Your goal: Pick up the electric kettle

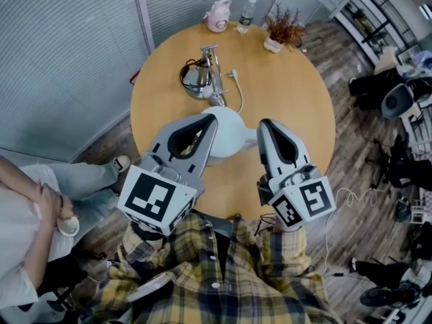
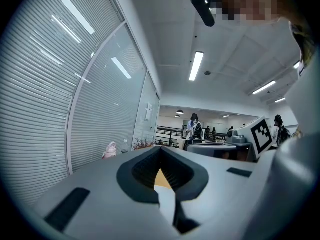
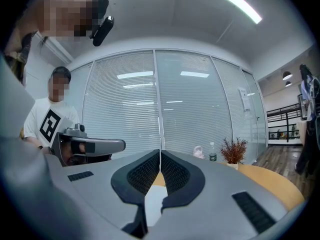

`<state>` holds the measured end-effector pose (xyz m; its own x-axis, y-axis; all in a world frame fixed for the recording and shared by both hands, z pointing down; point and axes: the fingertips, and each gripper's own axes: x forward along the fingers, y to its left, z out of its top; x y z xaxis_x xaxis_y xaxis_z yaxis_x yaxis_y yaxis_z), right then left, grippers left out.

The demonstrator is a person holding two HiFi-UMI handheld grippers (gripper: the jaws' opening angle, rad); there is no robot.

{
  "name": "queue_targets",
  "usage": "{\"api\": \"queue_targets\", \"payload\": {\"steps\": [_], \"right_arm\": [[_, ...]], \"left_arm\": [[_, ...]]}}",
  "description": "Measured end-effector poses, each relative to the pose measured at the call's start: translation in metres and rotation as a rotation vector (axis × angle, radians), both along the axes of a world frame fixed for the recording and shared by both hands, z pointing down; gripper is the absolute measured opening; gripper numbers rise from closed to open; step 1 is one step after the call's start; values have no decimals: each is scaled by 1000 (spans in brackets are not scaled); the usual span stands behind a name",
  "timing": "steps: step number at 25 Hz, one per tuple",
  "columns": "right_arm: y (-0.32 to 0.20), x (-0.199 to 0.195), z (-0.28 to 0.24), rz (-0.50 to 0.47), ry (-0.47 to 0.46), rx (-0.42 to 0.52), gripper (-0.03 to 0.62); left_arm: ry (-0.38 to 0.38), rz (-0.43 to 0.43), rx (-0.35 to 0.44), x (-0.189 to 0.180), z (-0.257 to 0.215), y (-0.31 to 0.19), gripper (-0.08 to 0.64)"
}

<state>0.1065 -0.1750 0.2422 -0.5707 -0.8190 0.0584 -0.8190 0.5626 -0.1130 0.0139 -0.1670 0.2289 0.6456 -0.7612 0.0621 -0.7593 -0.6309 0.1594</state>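
The white electric kettle (image 1: 229, 139) stands on the round wooden table (image 1: 297, 100), near its front edge. My left gripper (image 1: 210, 118) hangs over the kettle's left side and my right gripper (image 1: 264, 123) just right of it, both pointing away from me. Each has its jaws shut with nothing between them. In the left gripper view the left gripper (image 2: 160, 150) shows closed tips, with a white patch of kettle (image 2: 167, 199) below. The right gripper view shows the right gripper (image 3: 160, 153) the same way, over a white patch of kettle (image 3: 152, 201). Most of the kettle is hidden by the grippers.
Beyond the kettle lie a metal stand with a black cord (image 1: 199, 76) and a white plug (image 1: 234, 75). At the far rim stand a pink item (image 1: 218, 15), a water bottle (image 1: 246, 12) and a potted plant (image 1: 283, 29). A seated person (image 1: 34, 214) is at the left, office chairs (image 1: 398, 100) at the right.
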Motion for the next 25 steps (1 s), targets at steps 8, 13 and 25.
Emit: {"api": "queue_targets", "payload": {"steps": [8, 13, 25], "right_arm": [[-2, 1, 6, 31, 12, -1, 34], [-7, 7, 16, 59, 35, -3, 35], [-2, 31, 50, 117, 41, -40, 40]], "left_arm": [[2, -7, -18, -9, 7, 0, 3], [-2, -17, -35, -15, 17, -3, 3], [12, -41, -62, -25, 46, -6, 3]]}}
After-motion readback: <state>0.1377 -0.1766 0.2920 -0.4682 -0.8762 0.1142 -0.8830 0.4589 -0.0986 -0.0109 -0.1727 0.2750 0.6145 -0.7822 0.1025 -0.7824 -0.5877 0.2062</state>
